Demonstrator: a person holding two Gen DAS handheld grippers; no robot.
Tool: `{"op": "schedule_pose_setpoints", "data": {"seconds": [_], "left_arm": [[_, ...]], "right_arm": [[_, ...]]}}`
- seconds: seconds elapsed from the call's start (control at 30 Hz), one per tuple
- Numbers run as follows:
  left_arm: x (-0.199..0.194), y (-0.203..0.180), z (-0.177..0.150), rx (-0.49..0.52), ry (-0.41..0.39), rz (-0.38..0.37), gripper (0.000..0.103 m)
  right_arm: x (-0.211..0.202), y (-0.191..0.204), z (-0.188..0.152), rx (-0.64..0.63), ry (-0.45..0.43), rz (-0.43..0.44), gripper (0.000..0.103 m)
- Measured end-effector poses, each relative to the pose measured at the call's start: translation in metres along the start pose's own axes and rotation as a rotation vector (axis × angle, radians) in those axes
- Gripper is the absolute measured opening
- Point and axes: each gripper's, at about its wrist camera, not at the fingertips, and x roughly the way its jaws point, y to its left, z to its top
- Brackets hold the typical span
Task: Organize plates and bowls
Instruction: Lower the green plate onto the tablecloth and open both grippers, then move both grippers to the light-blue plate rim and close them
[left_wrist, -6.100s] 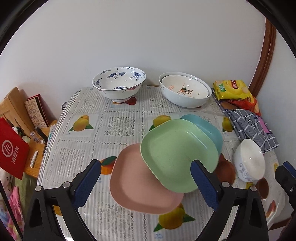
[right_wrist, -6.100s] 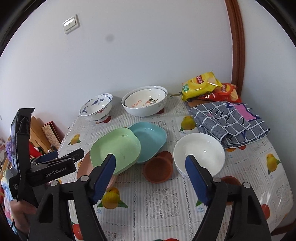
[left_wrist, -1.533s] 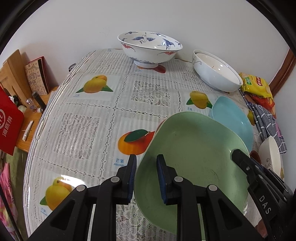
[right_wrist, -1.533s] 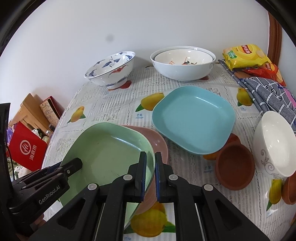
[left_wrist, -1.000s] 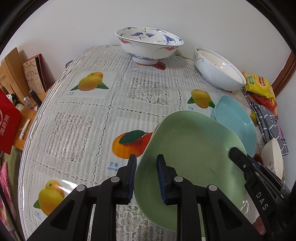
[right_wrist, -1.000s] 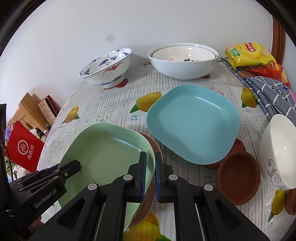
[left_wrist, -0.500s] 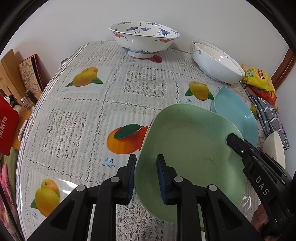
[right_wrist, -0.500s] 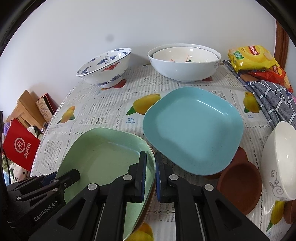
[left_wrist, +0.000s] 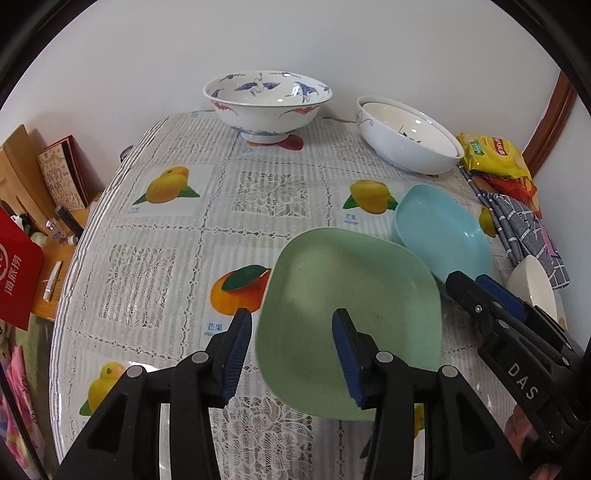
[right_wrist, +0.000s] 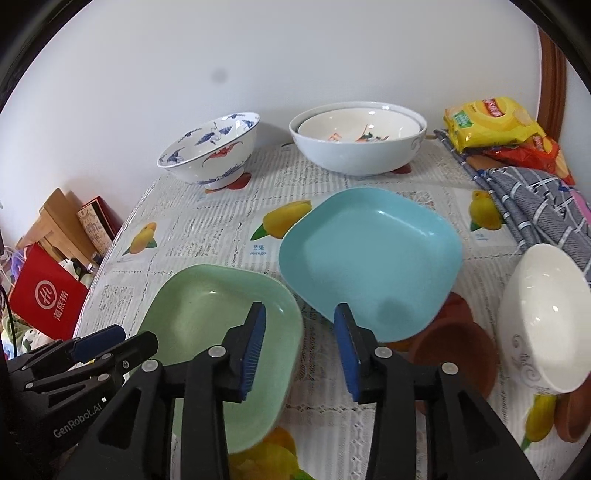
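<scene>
Starting at the table's left edge, a red box (right_wrist: 44, 295) and a wooden rack (left_wrist: 22, 166) are seen beside the table (left_wrist: 155, 229), off its surface. Near the far left corner a blue-patterned bowl (left_wrist: 266, 105) is stood upright on its foot. At the near edge the left gripper (left_wrist: 291, 354) is held with fingers released and spread; its right finger is seen over the green plate (left_wrist: 351, 317) and its left finger outside the rim, nothing grasped. The green plate is laid flat near the near edge, left of centre; whether anything lies under it cannot be told. The right gripper (right_wrist: 299, 347) is also held released, fingers apart, one over the green plate's right rim, the other over the near corner of the blue plate (right_wrist: 369, 258). The blue plate is sat just beside the green one toward the table's centre, its near right edge propped on a brown saucer (right_wrist: 454, 350). At the far edge, nested white bowls (right_wrist: 358, 142) are seen. Toward the right edge a small white bowl (right_wrist: 546, 317) is tilted, with a grey checked cloth (right_wrist: 535, 206) and yellow snack bag (right_wrist: 487, 123) behind it at the far right corner.
</scene>
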Motion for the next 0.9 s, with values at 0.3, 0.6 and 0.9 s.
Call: {"op": "schedule_pose_setpoints", "data": {"seconds": [0.3,0.6,0.9], "left_arm": [[-0.027,-0.032,-0.002,0.053,-0.055,-0.024,0.043],[-0.053,-0.057,0.000,0.076,-0.100,-0.045,0.043],[-0.071,-0.077,0.009,0.102,-0.148,-0.046,0.043]], "right_arm": [[-0.042,-0.035,-0.006,0.065,-0.037,-0.057,0.052],[-0.076,-0.064,-0.010,0.107,-0.070,-0.123,0.052],[-0.099,-0.081,-0.006,0.098,-0.075,-0.154,0.057]]}}
